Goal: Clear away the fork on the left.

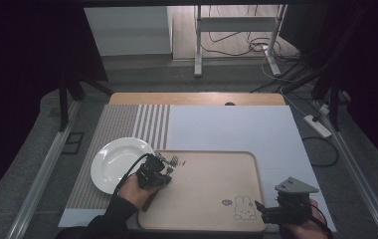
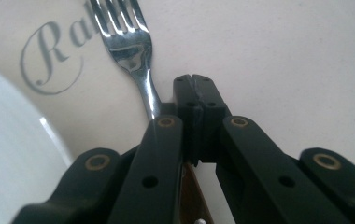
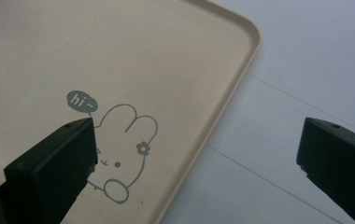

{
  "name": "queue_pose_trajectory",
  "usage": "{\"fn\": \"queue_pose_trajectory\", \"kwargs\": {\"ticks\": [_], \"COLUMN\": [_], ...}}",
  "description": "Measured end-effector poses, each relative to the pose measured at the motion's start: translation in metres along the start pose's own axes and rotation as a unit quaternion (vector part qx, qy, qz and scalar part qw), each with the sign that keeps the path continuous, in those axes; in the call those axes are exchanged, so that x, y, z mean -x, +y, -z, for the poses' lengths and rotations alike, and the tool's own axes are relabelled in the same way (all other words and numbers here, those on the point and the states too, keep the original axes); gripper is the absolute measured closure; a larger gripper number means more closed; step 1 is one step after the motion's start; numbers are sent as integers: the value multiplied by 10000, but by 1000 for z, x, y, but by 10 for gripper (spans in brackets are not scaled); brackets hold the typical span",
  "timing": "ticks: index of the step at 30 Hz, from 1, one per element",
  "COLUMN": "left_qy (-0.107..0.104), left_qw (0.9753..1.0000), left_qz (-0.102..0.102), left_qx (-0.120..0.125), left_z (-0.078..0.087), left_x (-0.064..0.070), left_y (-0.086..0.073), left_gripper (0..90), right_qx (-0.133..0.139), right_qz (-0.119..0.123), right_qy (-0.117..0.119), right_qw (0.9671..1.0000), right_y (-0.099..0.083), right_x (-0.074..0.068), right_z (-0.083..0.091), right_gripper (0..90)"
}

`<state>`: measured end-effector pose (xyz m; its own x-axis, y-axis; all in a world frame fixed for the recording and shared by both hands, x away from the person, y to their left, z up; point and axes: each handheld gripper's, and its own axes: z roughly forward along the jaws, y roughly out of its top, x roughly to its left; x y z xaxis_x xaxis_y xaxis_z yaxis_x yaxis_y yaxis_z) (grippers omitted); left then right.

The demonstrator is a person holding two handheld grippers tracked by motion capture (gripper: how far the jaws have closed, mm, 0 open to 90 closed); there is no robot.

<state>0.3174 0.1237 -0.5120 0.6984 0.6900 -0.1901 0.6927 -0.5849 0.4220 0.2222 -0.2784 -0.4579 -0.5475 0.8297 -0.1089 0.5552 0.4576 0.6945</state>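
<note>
L gripper [image 1: 163, 169] clamped on fork [image 2: 128, 44] at the neck, jaws together round it, wooden handle trailing back under my hand; tines point fwd over tray [image 1: 256, 172], just beside plate [image 1: 108, 167] edge, near tray's far-left corner. Neck grip prob. chosen so tines stay level and handle can't swing. R gripper [image 1: 269, 211] idle at tray's near-right corner by the rabbit print [image 3: 124, 158], jaws wide apart, nothing between; parked clear so it doesn't crowd L side.
</note>
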Motion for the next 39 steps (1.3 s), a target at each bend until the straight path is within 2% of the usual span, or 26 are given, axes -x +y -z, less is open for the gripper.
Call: {"fn": "queue_pose_trajectory", "kwargs": {"ticks": [8, 18, 24, 31, 33, 39], "left_qy": [113, 134, 117, 98, 3, -38], "left_qw": [9998, 9996, 9996, 9997, 9998, 9999], "left_qz": [137, 251, 254, 233, 214, 7], "left_qx": [-13, -17, -48, -47, -4, 168], "left_z": [5, 8, 9, 9, 10, 17], "left_x": [-10, -17, -18, -18, -18, -11], "left_y": [-5, -9, -11, -11, -10, -8], "left_gripper": [890, 890, 890, 890, 889, 870], "right_qx": [-1, -3, -12, -11, -11, -15], "right_qz": [1, -1, 4, 0, 1, 1], "right_qy": [3, 7, 8, 7, 10, 9], "right_qw": [10000, 10000, 10000, 10000, 10000, 10000], "right_y": [0, 0, 0, 0, 0, 0], "right_x": [0, 0, 0, 0, 0, 0], "right_z": [0, 0, 0, 0, 0, 0], "right_gripper": [0, 0, 0, 0, 0, 0]}}
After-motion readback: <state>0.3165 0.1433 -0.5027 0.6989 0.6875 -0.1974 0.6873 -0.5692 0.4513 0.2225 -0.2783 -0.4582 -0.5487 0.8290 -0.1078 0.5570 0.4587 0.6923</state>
